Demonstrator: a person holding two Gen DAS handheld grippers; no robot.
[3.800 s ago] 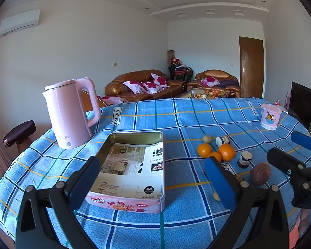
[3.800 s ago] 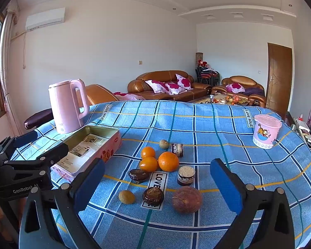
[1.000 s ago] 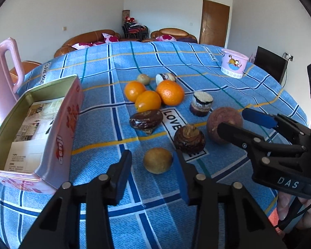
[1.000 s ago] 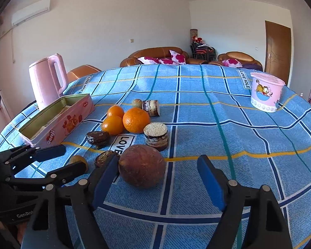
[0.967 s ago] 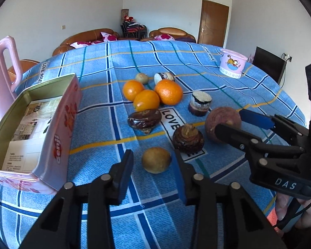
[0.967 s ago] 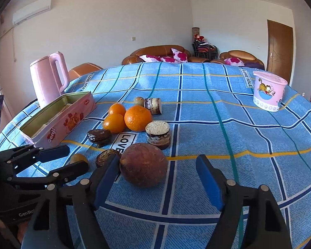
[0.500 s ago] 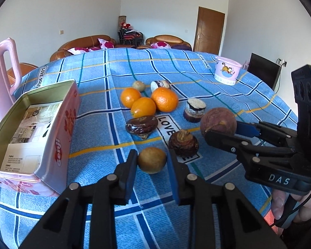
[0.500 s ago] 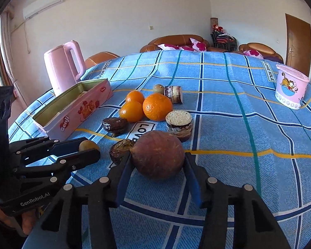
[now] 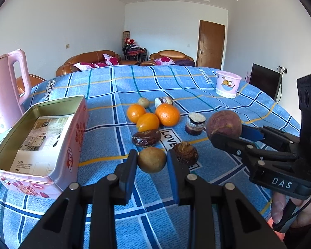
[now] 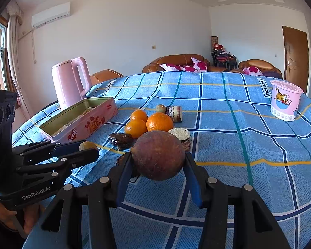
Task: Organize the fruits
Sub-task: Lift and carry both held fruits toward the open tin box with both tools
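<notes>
— Fingers first: how do they stand?

— Both pairs are clamped. The left gripper [image 9: 151, 161] has its blue pads pressed on either side of a small tan fruit [image 9: 151, 160], round and matte. The right gripper [image 10: 158, 161] pinches a large brownish-purple fruit [image 10: 158, 155], rough-skinned and nearly spherical, with a small nub at one side.

— And the other fruit?

— Grouped on the blue checked tablecloth [image 10: 248, 124], a coarse weave crossed by yellow, white and teal lines. Three oranges [image 9: 167, 114], glossy and dimpled, touch one another. Just beside them lie a dark, wrinkled oblong fruit [image 9: 146, 137] and a brown knobbly one [image 9: 185, 151] with a ridged top. A cut piece [image 9: 194, 120] stands upright, pale on its face and dark on its side. A small greenish fruit [image 9: 143, 102] and another cut piece [image 9: 163, 100] sit behind the oranges.

— Containers?

— An open rectangular pink tin [image 9: 70, 145], metal inside, lies left of the fruit. Only a printed paper sheet [image 9: 39, 137] shows in it, flat on the bottom. A pink kettle [image 9: 4, 91], smooth plastic, stands behind it. Far right stands a lidded pink cartoon tub [image 10: 285, 102]; its contents cannot be seen.
</notes>
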